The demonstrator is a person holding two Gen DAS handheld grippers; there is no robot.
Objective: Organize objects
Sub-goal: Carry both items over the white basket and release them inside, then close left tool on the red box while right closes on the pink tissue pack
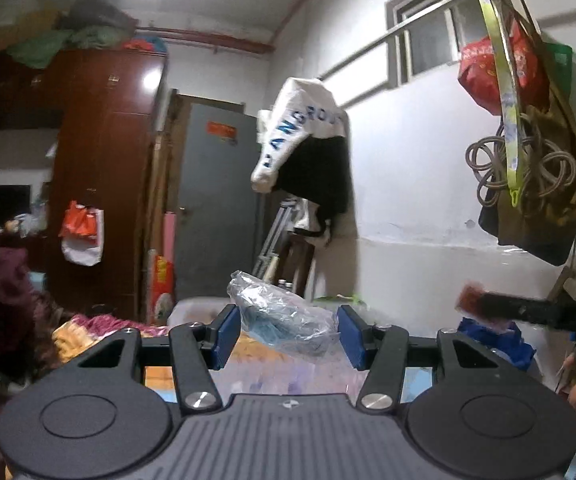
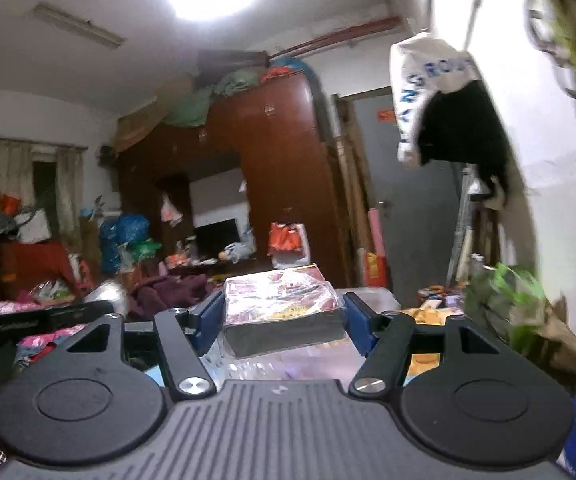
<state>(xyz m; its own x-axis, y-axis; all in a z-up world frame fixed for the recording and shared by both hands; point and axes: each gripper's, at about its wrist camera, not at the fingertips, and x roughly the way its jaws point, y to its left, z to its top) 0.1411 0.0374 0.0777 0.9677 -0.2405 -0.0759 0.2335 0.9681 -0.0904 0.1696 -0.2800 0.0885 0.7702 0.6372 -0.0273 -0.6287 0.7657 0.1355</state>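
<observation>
1. Currently, the left gripper (image 1: 290, 336) is pointed level, and a crumpled clear plastic bag (image 1: 283, 318) with dark contents is clamped between its blue fingers (image 1: 227, 334) at a medium spread.
2. The bag is held in the air, above a translucent storage bin (image 1: 191, 310).
3. The right gripper (image 2: 283, 326) is also pointed level, and a plastic-wrapped box (image 2: 283, 312) with a red printed top is gripped by its blue fingers (image 2: 358, 322).
4. The box is carried tilted, clear of the surfaces below.
5. A brown wardrobe (image 2: 271, 160) and a grey door (image 1: 215, 200) are seen behind.
</observation>
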